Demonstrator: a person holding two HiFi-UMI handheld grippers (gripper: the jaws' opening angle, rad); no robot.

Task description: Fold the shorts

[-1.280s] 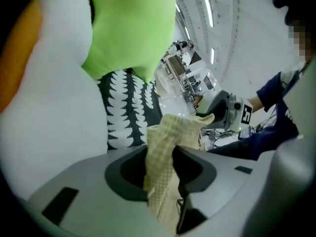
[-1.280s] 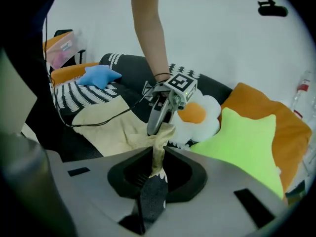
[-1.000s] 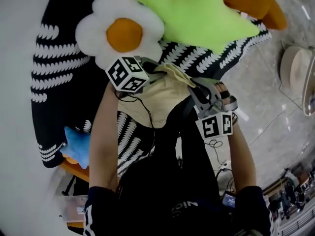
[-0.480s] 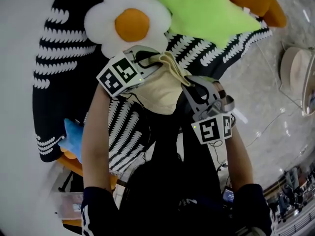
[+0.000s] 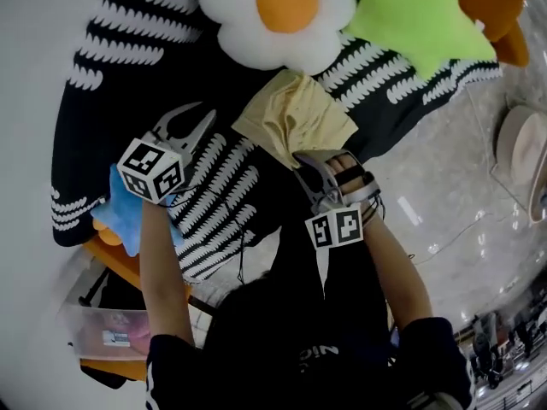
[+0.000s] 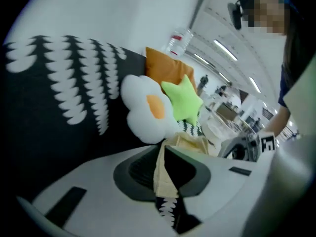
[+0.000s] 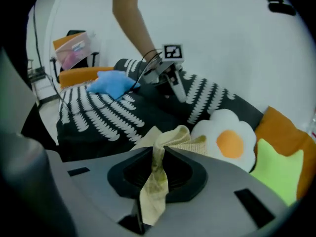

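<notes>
Currently my right claw [image 5: 305, 159] is clamped on the near edge of the beige shorts [image 5: 295, 116]. Its own view shows a strip of the cloth pinched between jaws that are almost together. The shorts sit crumpled on the black blanket [image 5: 128, 67] with white leaf markings, and the right claw is at their 6 o'clock. My left claw [image 5: 201, 114] is well apart at the shorts' 9 o'clock, over the blanket. Its jaws have just been opening and now stand a narrow gap apart, gripping nothing. A white flower cushion [image 5: 278, 7] lies at the shorts' 12 o'clock, a green star cushion [image 5: 419, 20] at their 1 o'clock, and a blue plush [image 5: 120, 220] at the left claw's 7 o'clock.
</notes>
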